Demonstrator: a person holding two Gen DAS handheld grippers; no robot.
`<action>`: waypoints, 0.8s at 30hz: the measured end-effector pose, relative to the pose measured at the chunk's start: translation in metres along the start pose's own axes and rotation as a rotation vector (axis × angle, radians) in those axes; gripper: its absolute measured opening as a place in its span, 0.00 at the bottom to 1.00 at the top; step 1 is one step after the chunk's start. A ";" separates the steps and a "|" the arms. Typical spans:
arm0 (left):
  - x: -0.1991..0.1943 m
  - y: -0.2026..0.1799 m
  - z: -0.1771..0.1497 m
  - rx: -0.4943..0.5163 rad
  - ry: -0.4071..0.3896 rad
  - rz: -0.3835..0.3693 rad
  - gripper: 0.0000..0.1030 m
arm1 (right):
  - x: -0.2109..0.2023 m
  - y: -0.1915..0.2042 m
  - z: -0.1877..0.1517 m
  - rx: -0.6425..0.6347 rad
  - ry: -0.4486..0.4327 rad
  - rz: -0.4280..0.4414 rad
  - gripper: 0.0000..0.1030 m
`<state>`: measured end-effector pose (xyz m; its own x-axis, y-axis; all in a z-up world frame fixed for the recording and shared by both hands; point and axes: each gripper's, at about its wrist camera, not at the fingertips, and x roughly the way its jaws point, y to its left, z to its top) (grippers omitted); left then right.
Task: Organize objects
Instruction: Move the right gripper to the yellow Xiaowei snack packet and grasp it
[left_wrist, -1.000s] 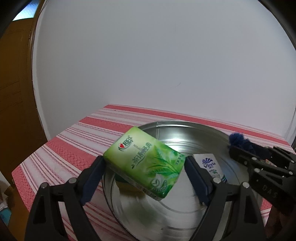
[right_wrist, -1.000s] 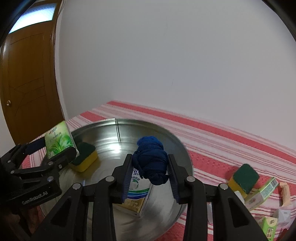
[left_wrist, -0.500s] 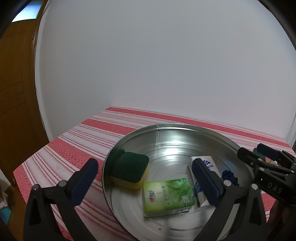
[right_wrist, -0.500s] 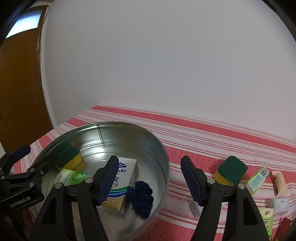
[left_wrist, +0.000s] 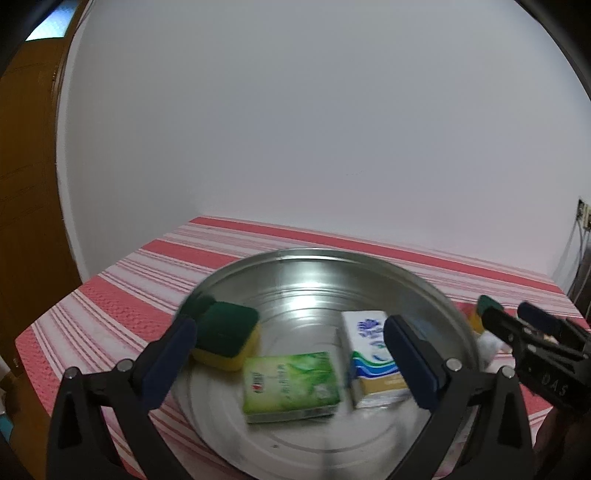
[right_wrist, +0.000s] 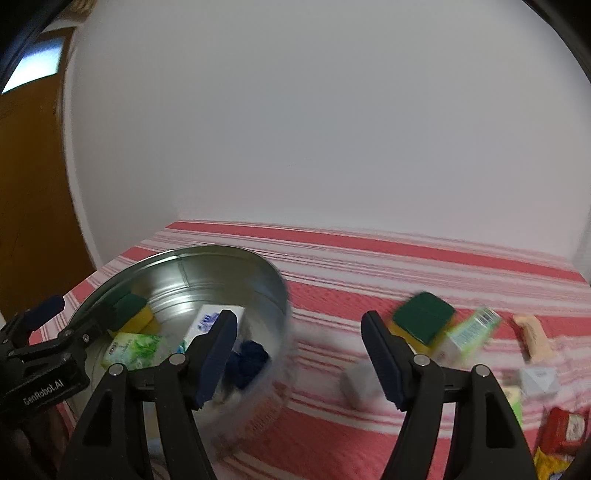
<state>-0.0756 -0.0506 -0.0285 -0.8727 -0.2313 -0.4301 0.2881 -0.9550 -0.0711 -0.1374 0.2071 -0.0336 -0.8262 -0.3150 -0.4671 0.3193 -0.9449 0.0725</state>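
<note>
Dropped green pack (left_wrist: 290, 386) lies below left gripper (left_wrist: 288, 354).

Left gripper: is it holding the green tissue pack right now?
No. The left gripper is open and empty, and the green tissue pack lies flat on the floor of the metal basin beside the sponge.

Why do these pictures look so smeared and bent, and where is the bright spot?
Left wrist view: glare sits on the round metal basin, and the green tissue pack is slightly smeared. Right wrist view: motion blur is stronger, smearing the green-and-yellow sponge on the striped cloth. Both fisheye views curve straight edges and darken the corners.
</note>
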 end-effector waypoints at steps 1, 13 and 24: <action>-0.003 -0.004 0.000 0.004 -0.007 -0.013 1.00 | -0.005 -0.005 -0.003 0.006 -0.004 -0.017 0.70; -0.024 -0.100 -0.009 0.119 0.012 -0.254 1.00 | -0.083 -0.111 -0.060 0.213 0.033 -0.396 0.70; -0.031 -0.195 -0.031 0.289 0.063 -0.430 1.00 | -0.091 -0.151 -0.092 0.333 0.097 -0.537 0.70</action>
<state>-0.0928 0.1482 -0.0293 -0.8603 0.1962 -0.4705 -0.2194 -0.9756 -0.0059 -0.0678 0.3863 -0.0829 -0.7804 0.2048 -0.5908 -0.3016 -0.9510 0.0687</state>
